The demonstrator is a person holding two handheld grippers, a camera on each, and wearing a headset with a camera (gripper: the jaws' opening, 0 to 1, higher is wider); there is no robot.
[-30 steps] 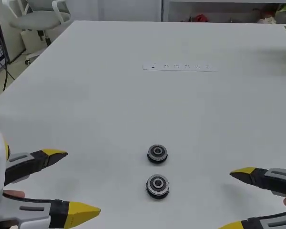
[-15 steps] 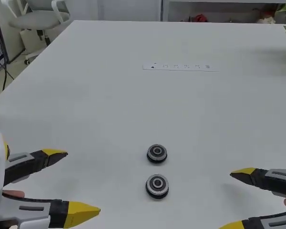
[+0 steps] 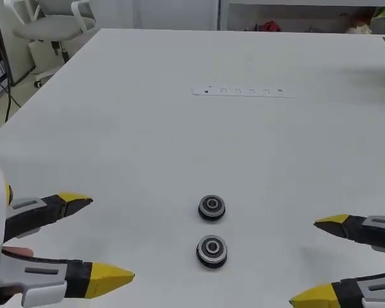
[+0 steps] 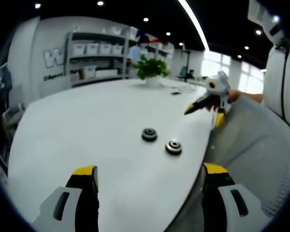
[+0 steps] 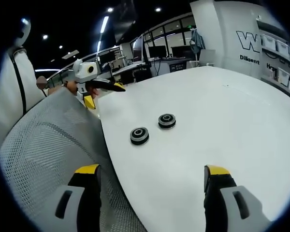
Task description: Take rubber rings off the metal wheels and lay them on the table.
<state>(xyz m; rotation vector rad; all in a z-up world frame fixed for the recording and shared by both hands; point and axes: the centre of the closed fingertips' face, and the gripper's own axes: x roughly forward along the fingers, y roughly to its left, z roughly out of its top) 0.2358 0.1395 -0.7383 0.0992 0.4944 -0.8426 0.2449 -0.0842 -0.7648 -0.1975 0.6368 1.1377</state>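
Note:
Two metal wheels with black rubber rings lie flat on the white table: the far wheel [image 3: 212, 207] [image 4: 149, 135] [image 5: 167, 121] and the near wheel [image 3: 212, 251] [image 4: 173, 147] [image 5: 139, 136]. My left gripper [image 3: 85, 239] [image 4: 147, 178] hangs open at the lower left, well left of the wheels, with nothing between its yellow tips. Open too is my right gripper [image 3: 324, 260] [image 5: 150, 178] at the lower right, apart from both wheels. Each gripper view also catches the other gripper across the table.
A flat white strip [image 3: 242, 90] with small markings lies further back on the table. An office chair [image 3: 48, 22] stands beyond the far left corner. A green plant [image 4: 151, 69] sits at the table's right edge. A grey mesh chair back [image 5: 53, 159] rises at the near edge.
Both grippers have shifted slightly; the right one's lower jaw shows more, and the picture has moved a little. The wheels lie as before.

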